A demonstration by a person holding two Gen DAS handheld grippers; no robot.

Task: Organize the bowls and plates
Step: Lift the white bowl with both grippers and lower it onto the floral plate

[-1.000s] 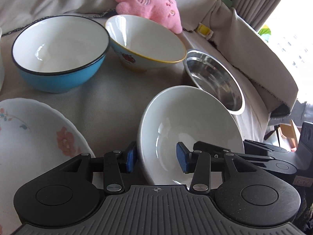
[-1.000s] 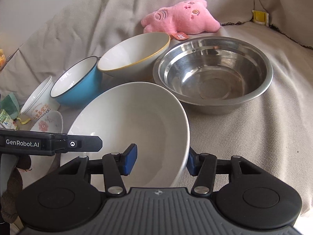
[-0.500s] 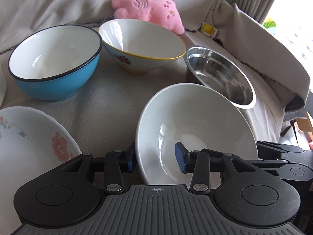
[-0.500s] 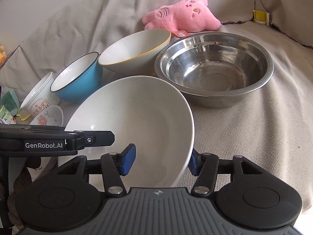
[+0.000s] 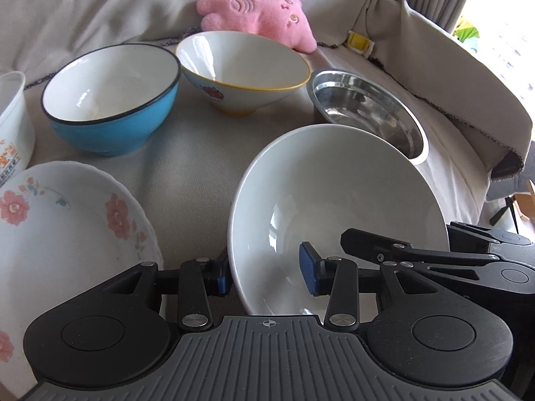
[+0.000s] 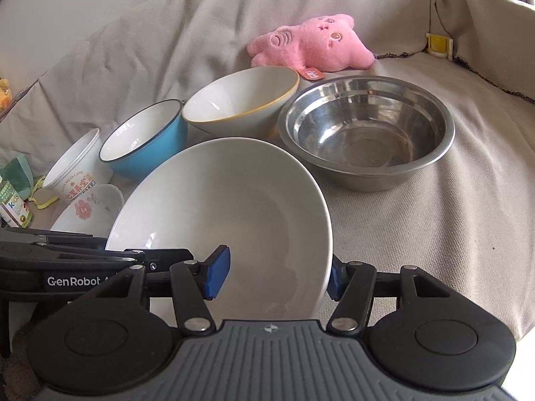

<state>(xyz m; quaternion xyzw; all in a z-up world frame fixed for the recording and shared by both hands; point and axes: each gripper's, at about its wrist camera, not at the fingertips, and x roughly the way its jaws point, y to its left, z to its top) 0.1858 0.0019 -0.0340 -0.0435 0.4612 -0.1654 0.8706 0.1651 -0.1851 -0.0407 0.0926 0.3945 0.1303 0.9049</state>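
A plain white bowl point(image 5: 334, 193) point(image 6: 234, 200) is tipped up over the beige sofa cover, just in front of the steel bowl point(image 5: 367, 110) point(image 6: 367, 133). My left gripper point(image 5: 265, 279) straddles the bowl's left rim and is shut on the wall, one blue pad outside and one inside. My right gripper point(image 6: 274, 277) straddles the opposite rim. Its jaws are opening: the outer pad is at the rim and the inner pad stands off the wall. Each gripper shows in the other's view, the right gripper point(image 5: 434, 257) and the left gripper point(image 6: 83, 260).
Behind the white bowl stand a blue bowl point(image 5: 110, 100) point(image 6: 147, 140) and a yellow-rimmed bowl point(image 5: 240, 67) point(image 6: 240, 100). A floral plate point(image 5: 60, 227) point(image 6: 87, 207) and a white cup point(image 5: 10, 123) point(image 6: 73, 170) are on the left. A pink plush toy point(image 5: 260, 16) point(image 6: 314, 46) lies by the backrest.
The white bowl has risen a little with both grippers and now covers the steel bowl's near rim. The right jaws have spread slightly. The white cup has come into the left view.
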